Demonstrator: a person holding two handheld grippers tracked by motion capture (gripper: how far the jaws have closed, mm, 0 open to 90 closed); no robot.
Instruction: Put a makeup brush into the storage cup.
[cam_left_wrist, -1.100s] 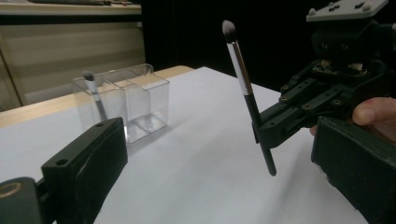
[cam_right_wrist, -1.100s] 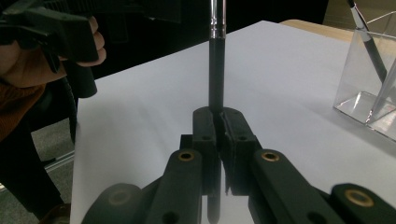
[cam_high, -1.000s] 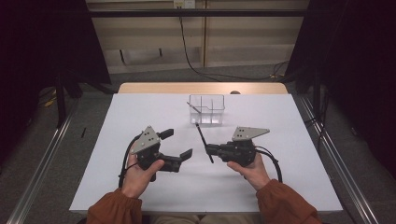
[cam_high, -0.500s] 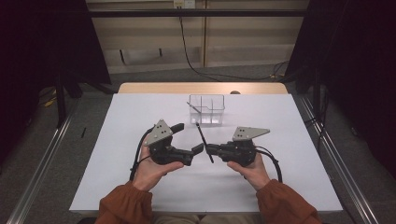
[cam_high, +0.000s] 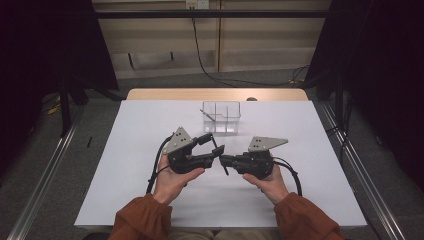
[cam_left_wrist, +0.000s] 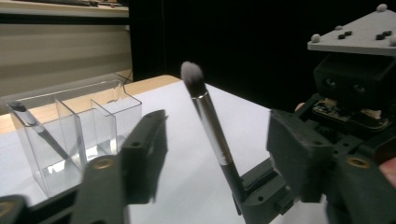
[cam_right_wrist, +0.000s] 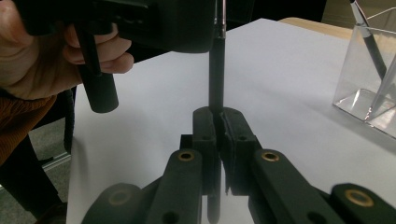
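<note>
White sheeting is covering the table (cam_high: 125, 165), dark curtains are hanging on both sides, and the clear divided organiser (cam_high: 221, 116) at the far middle of the sheet is serving as the landmark for everything else. On the person's side of that organiser, the right gripper (cam_high: 223, 160) is clamping its jaws tight on the dark handle of a makeup brush (cam_left_wrist: 210, 126) — the right gripper view is showing the two pads pressed together around the stem. The brush is standing roughly upright from that grip, bristles up, which is presenting its silver ferrule and upper shaft freely to the other hand.

The left gripper (cam_high: 214, 143), also on the near side of the organiser and just beside the right one, is straddling that upper shaft. Its jaws have just been closing to about half their spread, with the brush between them, yet in the left gripper view the pads are standing clear of the shaft on either side, so no second grip is made. This looks like a handover being set up: one hand steadying low, the other taking hold higher.

Inside the organiser, a second brush (cam_left_wrist: 39, 133) is leaning in one compartment — likely where this one is headed.
</note>
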